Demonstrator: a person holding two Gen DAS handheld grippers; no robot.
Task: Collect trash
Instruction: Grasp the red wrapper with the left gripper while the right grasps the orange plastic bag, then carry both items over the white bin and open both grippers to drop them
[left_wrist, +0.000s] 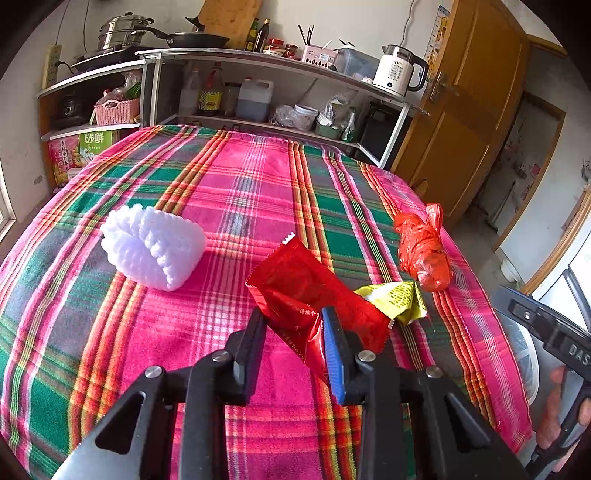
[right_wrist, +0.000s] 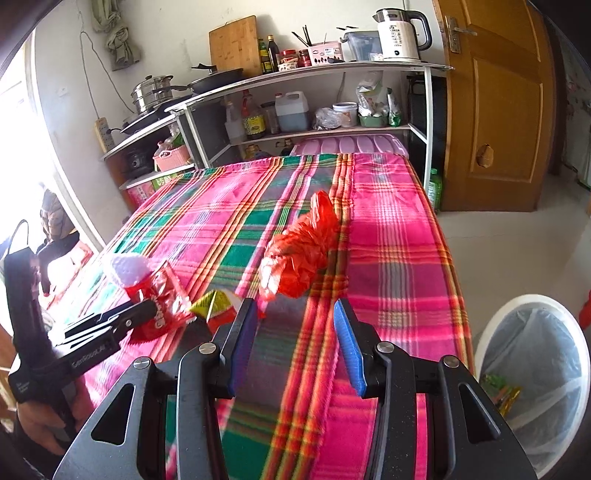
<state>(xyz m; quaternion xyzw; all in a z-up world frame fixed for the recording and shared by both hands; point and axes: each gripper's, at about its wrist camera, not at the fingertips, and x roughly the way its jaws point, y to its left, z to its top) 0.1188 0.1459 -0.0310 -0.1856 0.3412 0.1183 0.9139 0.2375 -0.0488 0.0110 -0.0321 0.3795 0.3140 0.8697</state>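
Two hand-held grippers work over a surface (left_wrist: 229, 177) draped in a pink, green and red plaid cloth, with kitchen shelves (left_wrist: 280, 74) along the far wall and a wooden door (left_wrist: 465, 110) to the right. Beside the right edge of the surface, on the floor, stands a white bin (right_wrist: 532, 373) lined with a clear bag (a few wrappers lie inside). On the left part of the cloth sits a white knitted piece (left_wrist: 155, 247), apart from the trash. Near the right edge lies a crumpled orange plastic bag (left_wrist: 423, 247). Nearer, in the middle, is a red wrapper (left_wrist: 295, 284), and a yellow wrapper (left_wrist: 397, 299) lies touching its right side.

Left hand-held gripper (left_wrist: 295, 325): its jaws are partly closed with the near end of the red wrapper between them; the wrapper crumples against the blue pad, so it appears pinched, with the far end lying on the cloth. Right hand-held gripper (right_wrist: 293, 321): jaws about half open with nothing between them, hovering over the cloth just short of the orange plastic bag. A bare hand (right_wrist: 48, 424) grips the handle of the left tool in the right wrist view.
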